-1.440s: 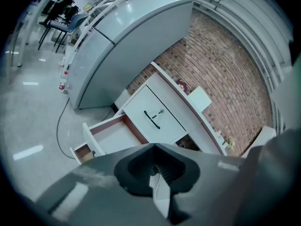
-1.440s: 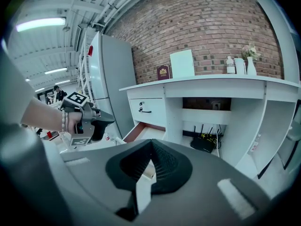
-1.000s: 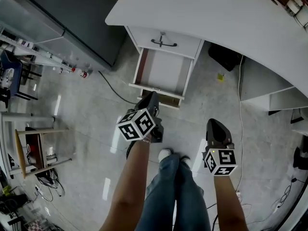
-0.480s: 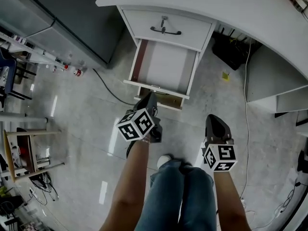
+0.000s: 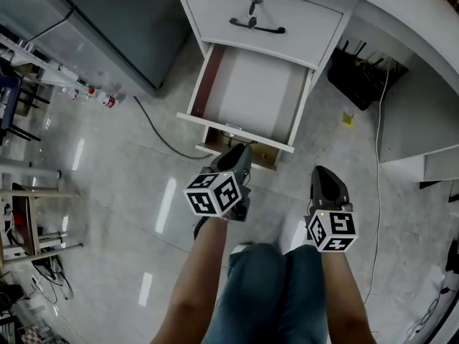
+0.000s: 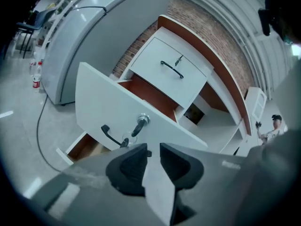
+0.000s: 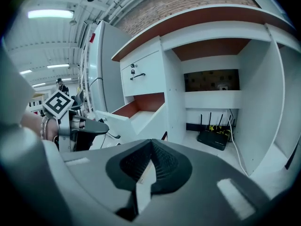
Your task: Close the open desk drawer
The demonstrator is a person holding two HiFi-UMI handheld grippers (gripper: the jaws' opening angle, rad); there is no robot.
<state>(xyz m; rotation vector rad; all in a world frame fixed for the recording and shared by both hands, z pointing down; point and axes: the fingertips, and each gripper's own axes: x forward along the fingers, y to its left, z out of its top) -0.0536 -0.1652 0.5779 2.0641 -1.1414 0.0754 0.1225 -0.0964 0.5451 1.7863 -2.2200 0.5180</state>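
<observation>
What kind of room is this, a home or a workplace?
Likely an office or lab: a white desk with an open drawer, a router beneath it, a tall grey cabinet beside it.

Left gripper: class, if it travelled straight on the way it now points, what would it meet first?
Most likely the white front of the open drawer, near its black handle. The left gripper is opening its jaws, nothing between them; depth is unclear.

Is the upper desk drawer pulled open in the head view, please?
No, the upper drawer is shut flush, while the drawer below it is pulled out with its inside showing.
</observation>
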